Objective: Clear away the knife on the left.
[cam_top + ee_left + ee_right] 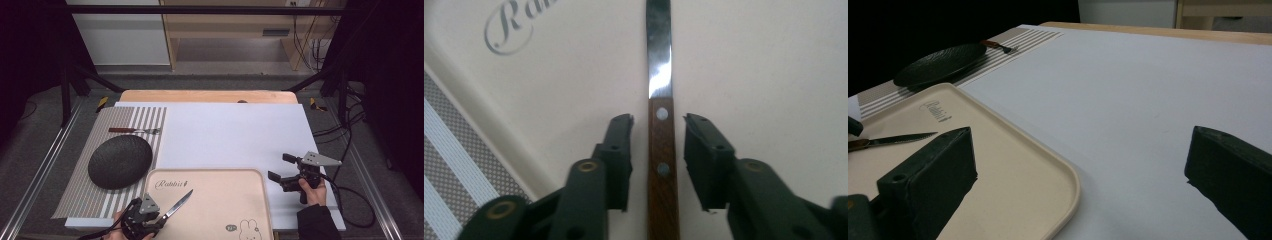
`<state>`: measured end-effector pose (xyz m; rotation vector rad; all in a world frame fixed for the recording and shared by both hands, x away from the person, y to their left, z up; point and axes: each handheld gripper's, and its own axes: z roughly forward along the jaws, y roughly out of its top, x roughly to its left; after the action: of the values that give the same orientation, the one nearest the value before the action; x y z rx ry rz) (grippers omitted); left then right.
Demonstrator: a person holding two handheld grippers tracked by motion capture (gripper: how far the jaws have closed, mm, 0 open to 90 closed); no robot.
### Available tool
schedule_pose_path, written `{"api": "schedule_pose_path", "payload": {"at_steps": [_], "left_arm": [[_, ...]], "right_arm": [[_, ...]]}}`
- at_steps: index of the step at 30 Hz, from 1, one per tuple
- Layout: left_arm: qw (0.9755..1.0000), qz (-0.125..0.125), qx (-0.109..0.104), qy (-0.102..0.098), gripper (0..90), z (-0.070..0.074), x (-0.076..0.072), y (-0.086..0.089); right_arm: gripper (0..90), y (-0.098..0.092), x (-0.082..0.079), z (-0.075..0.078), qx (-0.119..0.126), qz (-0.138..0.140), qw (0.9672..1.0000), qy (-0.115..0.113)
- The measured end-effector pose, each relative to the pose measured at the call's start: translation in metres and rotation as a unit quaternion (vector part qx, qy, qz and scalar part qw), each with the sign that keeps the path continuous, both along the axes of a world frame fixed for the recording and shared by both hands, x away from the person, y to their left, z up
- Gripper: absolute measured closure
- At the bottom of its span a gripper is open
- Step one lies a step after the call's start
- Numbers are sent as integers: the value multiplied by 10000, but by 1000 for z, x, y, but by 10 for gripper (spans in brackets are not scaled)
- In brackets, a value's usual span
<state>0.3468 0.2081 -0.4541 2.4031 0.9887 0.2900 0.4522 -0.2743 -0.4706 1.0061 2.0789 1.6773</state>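
Left tongs (pixel 658 131): low at the near left corner of the tray, in the person's left hand; the jaws stand part open, one on each side of the knife handle, with a thin gap showing on both sides, so the pads do not press on it.
Knife (pixel 660 150): lies flat on the tray, its brown wooden handle with two metal rivets between the left jaws, its steel blade running away from them toward the printed script; in the high view the blade (pixel 178 203) points up and to the right.
Right tongs (pixel 1080 170): held above the white sheet just right of the tray, jaws spread wide with nothing between them; in the high view they sit at (pixel 280 167), pointing left, with the grey three-cornered plate on top.
Tray (pixel 225 200): beige, rounded corners, script lettering near its far left corner and a rabbit drawing near its near right corner; it rests on the bench at the near edge.
White sheet (pixel 235 135): covers most of the bench.
Striped placemat (pixel 150 117): on the left of the bench, touching the sheet.
Dark plate (pixel 120 161): round, textured, on the placemat just left of the tray.
Fork (pixel 135 130): brown handle, lies on the placemat beyond the plate.
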Motion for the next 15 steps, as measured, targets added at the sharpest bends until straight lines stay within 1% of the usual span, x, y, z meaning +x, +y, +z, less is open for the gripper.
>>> {"api": "schedule_pose_path", "payload": {"at_steps": [3,5,7,9,10,11,13,15], "left_arm": [[9995,-76,-321,-18,445,8,5,6],[9987,-119,-480,-94,356,11,7,8],[9983,-145,-549,-149,271,14,10,10],[9980,-82,-546,-323,162,15,12,11],[9976,-68,-547,-408,132,15,13,11],[9973,-32,-583,-446,98,16,15,10],[9969,-37,-641,-452,63,17,17,10],[9966,-96,-696,-427,50,17,20,10]], "right_arm": [[2,0,0,0,1,-1,10000,3],[2,0,0,0,2,0,10000,2],[2,1,0,-1,2,-5,10000,5],[2,1,0,-1,-4,-3,10000,8],[2,1,0,-1,-9,-9,10000,15],[2,1,0,-1,-10,-10,10000,13],[2,1,0,-1,-6,-6,10000,8],[2,1,0,-1,-5,-8,10000,8]]}}
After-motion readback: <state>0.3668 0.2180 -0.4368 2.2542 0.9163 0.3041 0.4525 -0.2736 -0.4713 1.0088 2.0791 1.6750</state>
